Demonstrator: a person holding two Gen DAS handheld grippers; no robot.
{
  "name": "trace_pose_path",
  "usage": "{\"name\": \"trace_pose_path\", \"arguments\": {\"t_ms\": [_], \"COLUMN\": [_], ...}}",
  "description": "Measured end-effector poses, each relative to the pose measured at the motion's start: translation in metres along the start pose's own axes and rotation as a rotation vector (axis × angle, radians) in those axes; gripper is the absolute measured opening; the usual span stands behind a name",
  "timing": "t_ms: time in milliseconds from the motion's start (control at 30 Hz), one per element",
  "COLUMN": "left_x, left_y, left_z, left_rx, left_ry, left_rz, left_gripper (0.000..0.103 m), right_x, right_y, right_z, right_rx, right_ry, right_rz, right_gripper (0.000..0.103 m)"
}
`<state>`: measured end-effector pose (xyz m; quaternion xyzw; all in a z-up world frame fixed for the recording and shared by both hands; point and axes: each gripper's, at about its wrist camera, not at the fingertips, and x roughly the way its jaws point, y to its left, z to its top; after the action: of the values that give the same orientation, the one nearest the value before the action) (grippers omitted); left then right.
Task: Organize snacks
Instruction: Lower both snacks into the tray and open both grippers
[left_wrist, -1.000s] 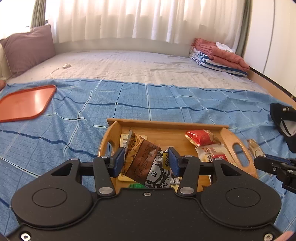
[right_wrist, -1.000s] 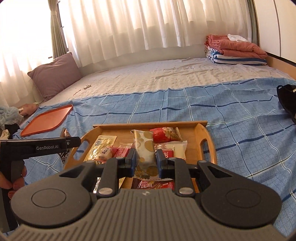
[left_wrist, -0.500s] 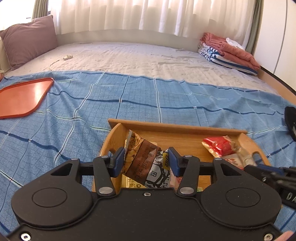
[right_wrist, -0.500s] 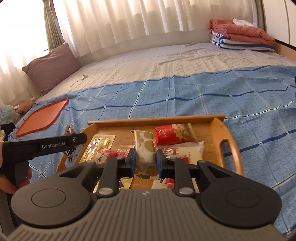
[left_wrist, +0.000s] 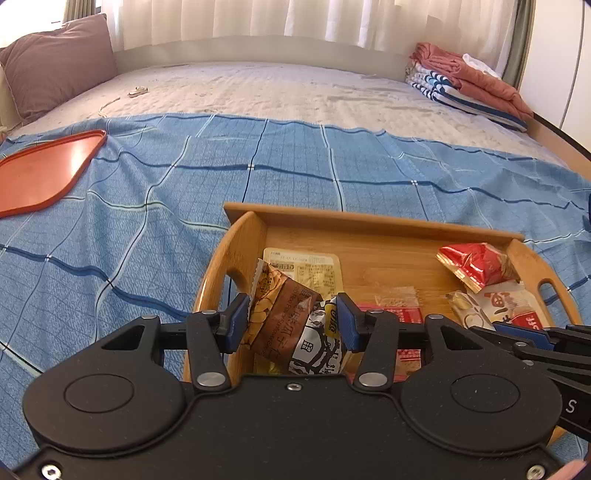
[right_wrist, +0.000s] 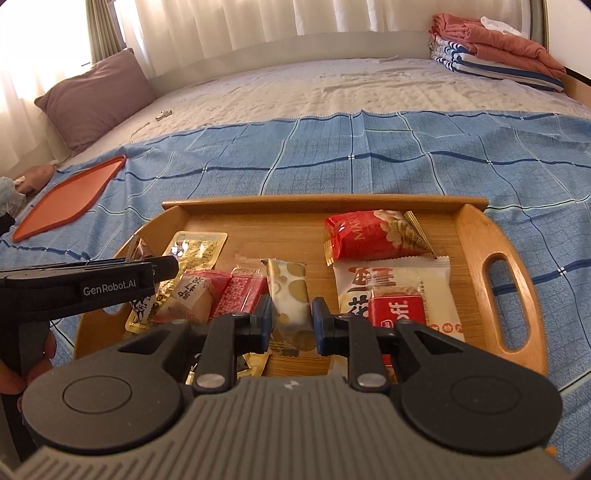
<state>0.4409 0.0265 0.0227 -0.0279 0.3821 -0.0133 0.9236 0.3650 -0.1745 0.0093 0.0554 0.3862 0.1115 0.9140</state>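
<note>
A wooden tray (left_wrist: 369, 221) (right_wrist: 476, 229) with handle slots lies on the blue checked cloth and holds several snack packets. My left gripper (left_wrist: 291, 325) is shut on a brown packet (left_wrist: 280, 314) and a black-and-white packet (left_wrist: 317, 350), held together over the tray's left end. My right gripper (right_wrist: 290, 321) is shut on a white packet with gold dots (right_wrist: 290, 291), low over the tray's middle. A red nut packet (right_wrist: 369, 236) (left_wrist: 476, 264) lies at the far right of the tray, with a white and red packet (right_wrist: 402, 291) in front of it.
An orange tray (left_wrist: 40, 173) (right_wrist: 70, 195) lies on the cloth to the left. Folded towels (left_wrist: 469, 81) sit at the bed's far right, a mauve pillow (right_wrist: 96, 96) at the far left. A hand (right_wrist: 11, 373) holds the left gripper's handle.
Both grippers have come down and forward toward the wooden tray, each still holding its packets. The tray now looks larger and closer in both views.
</note>
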Motion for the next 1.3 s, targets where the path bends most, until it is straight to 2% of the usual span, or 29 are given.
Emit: {"name": "trace_pose_path", "arguments": {"t_ms": [467, 867, 1167, 1200, 1233, 1300], "left_x": [0.008, 0.008, 0.005, 0.004, 0.003, 0.000], "left_y": [0.000, 0.000, 0.000, 0.000, 0.000, -0.001], "left_z": [-0.006, -0.008, -0.008, -0.009, -0.009, -0.009], "left_rx": [0.016, 0.021, 0.012, 0.012, 0.011, 0.011], "left_ry": [-0.011, -0.023, -0.011, -0.010, -0.009, -0.015], "left_rz": [0.009, 0.008, 0.011, 0.012, 0.012, 0.014], "left_gripper": [0.048, 0.049, 0.053, 0.054, 0.056, 0.063], "right_x": [0.018, 0.019, 0.013, 0.012, 0.010, 0.007], "right_y": [0.006, 0.004, 0.000, 0.000, 0.001, 0.001], "right_z": [-0.005, -0.007, -0.006, -0.006, -0.006, -0.005], "right_rx": [-0.016, -0.001, 0.021, 0.020, 0.021, 0.021], "right_ry": [0.026, 0.015, -0.001, -0.003, -0.007, -0.013], "right_rz": [-0.015, -0.014, 0.014, 0.015, 0.016, 0.019], "right_gripper": [0.028, 0.028, 0.037, 0.040, 0.048, 0.050]}}
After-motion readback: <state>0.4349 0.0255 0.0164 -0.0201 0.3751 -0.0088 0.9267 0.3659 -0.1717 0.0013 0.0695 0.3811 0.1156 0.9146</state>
